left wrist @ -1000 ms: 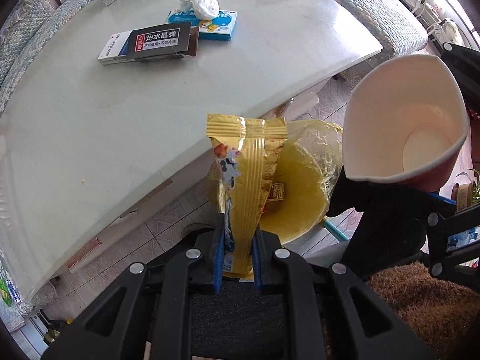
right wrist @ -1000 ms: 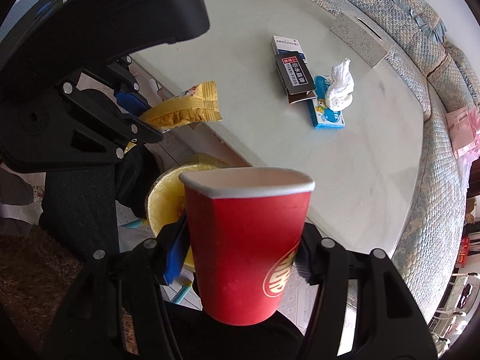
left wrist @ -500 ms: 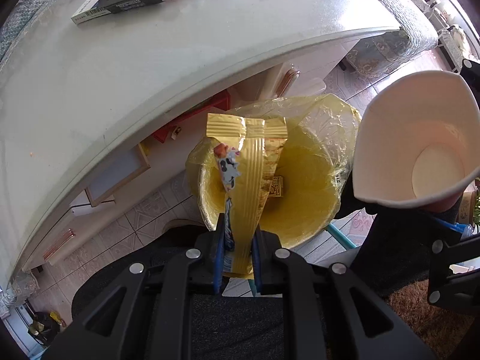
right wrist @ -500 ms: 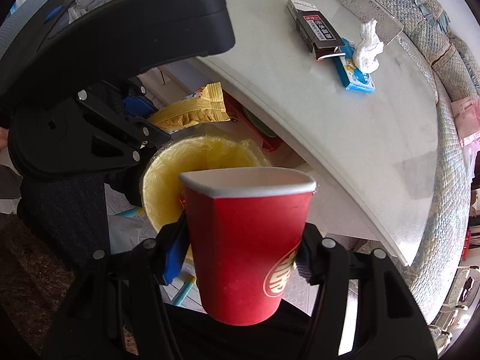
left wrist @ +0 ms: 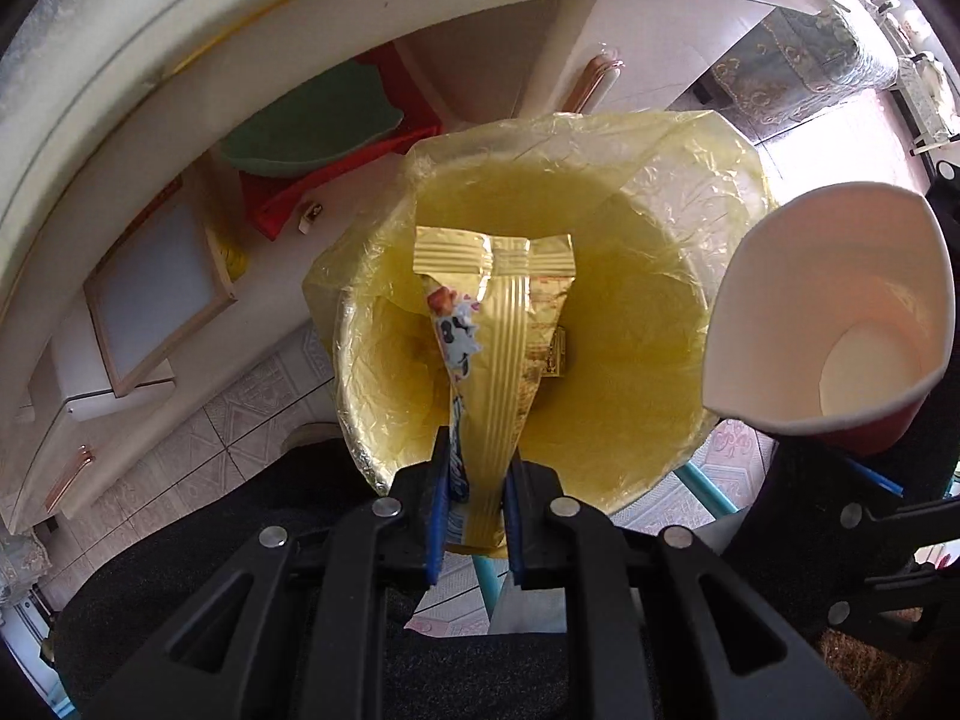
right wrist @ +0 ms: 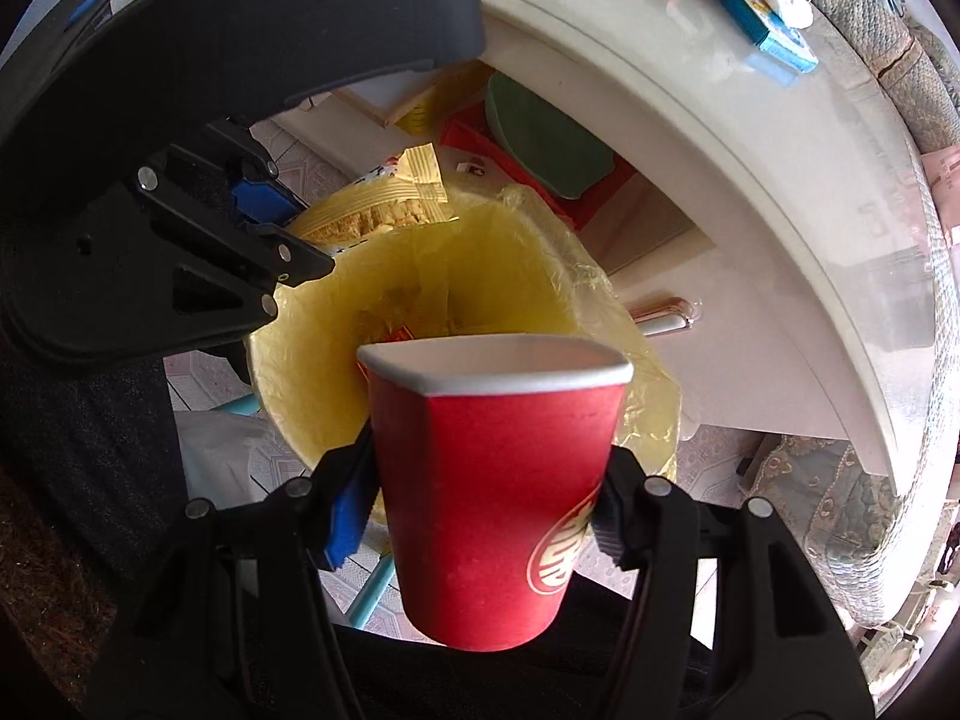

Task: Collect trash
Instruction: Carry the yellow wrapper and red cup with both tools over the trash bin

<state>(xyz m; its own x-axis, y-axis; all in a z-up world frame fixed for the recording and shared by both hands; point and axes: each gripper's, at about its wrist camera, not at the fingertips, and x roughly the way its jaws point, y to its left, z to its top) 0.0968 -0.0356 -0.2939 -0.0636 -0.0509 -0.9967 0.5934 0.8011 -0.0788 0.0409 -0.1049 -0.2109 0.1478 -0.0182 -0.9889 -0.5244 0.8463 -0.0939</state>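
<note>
Floor: pale patterned tiles (left wrist: 240, 414), sunlit at the upper right. A white table (right wrist: 750, 198) with a rounded, glossy top overhangs the area. Beneath it sit a red tray (left wrist: 336, 180) holding a green dish (left wrist: 312, 126) and a wood-framed panel (left wrist: 153, 294). A patterned upholstered sofa (right wrist: 942, 138) borders the table's far side.

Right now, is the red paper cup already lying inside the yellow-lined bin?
No. The red paper cup sits clamped in the right gripper, above the yellow-lined bin.
</note>
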